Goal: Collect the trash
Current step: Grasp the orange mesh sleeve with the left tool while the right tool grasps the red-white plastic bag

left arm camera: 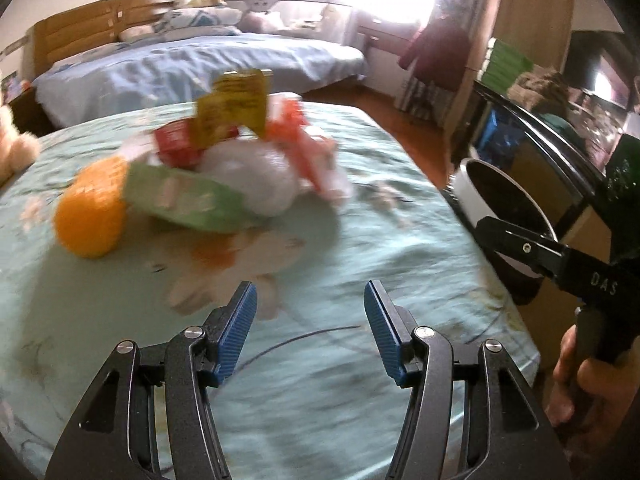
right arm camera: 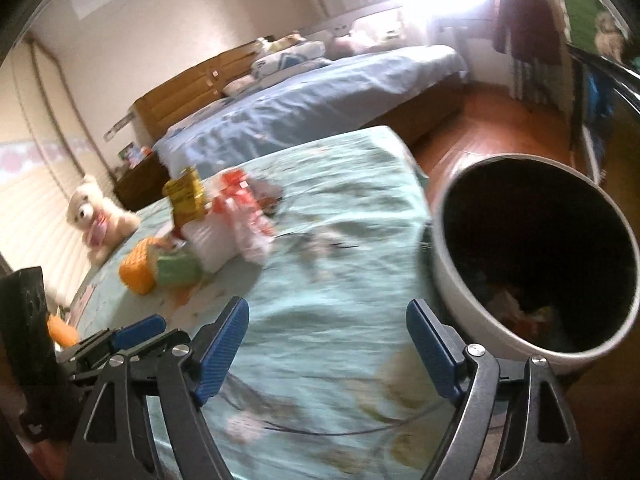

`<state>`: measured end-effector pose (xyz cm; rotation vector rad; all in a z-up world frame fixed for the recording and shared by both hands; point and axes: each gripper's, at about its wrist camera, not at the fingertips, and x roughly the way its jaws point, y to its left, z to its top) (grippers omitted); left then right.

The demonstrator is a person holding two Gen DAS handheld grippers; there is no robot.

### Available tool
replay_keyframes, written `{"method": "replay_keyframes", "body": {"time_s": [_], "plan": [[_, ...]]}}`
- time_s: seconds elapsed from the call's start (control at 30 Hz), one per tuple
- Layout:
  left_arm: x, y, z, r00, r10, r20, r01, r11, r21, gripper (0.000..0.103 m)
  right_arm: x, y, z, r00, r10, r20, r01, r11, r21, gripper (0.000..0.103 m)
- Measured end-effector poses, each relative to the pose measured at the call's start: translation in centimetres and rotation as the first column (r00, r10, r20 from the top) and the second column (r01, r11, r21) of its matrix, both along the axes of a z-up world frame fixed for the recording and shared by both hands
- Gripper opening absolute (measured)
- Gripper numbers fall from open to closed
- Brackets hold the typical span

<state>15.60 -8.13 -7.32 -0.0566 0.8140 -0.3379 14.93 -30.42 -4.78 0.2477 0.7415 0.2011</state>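
Both my tools were over the bed with the pale green floral cover (left arm camera: 360,208), and both views were smeared with blur. My left tool (left arm camera: 310,312) was released, its blue pads (left arm camera: 240,328) standing apart with nothing between them, only bedcover below. My right tool (right arm camera: 328,336) was spread wider, pads well apart and likewise empty.

Ahead of the left tool, near the middle of the bed, sat the trash pile (left arm camera: 224,160): an orange netted piece (left arm camera: 90,214) at the near left, a green packet (left arm camera: 188,200) touching it, a white crumpled bag (left arm camera: 260,180) behind that, a red wrapper (left arm camera: 176,144), a yellow printed packet (left arm camera: 232,108) standing up at the back, and red-and-white wrappers (left arm camera: 308,152) on the right. I could not make out any printing, too blurred.

From the right wrist view the same pile lay up and to the left, well clear of the pads. Just right of the bed's edge stood the white bin (right arm camera: 452,272), its dark mouth tilted towards the camera, with some scraps (right arm camera: 520,308) lying at the bottom. The bin sat on the wooden floor (right arm camera: 480,128), close against the bedside.

In the left wrist view I could see the right tool's black body (left arm camera: 560,256) at the right edge, a hand (left arm camera: 576,376) gripping its handle, the bin just behind it. A cream plush bear (right arm camera: 94,216) sat at the far left of the bed, apart from the pile. Beyond, a second bed with a blue cover (right arm camera: 320,96) ran under the bright window.
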Motion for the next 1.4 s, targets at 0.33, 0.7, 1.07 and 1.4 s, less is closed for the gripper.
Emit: {"method": "replay_keyframes", "body": {"time_s": [0.33, 0.7, 1.07, 1.4], "plan": [[0.0, 5.2, -0.7, 0.993, 0.113, -0.019, -0.113, 0.994, 0.004, 0.056, 1.8, 4.9, -1.2, 0.996, 0.091, -0.018, -0.091, 0.996, -0.011, 0.083], [1.7, 9.7, -1.4, 0.969, 0.244, -0.022, -0.243, 0.969, 0.040, 0.068, 5.0, 7.2, -2.2, 0.991, 0.127, -0.039, -0.128, 0.991, -0.028, 0.082], [5.6, 13.0, -2.1, 0.944, 0.324, -0.063, -0.321, 0.945, 0.061, 0.068, 8.6, 8.5, -2.5, 0.988, 0.140, -0.060, -0.143, 0.989, -0.044, 0.082], [7.3, 13.1, -2.1, 0.958, 0.285, -0.046, -0.282, 0.958, 0.062, 0.045, 10.9, 9.3, -2.8, 0.987, 0.139, -0.077, -0.144, 0.988, -0.059, 0.034]]}}
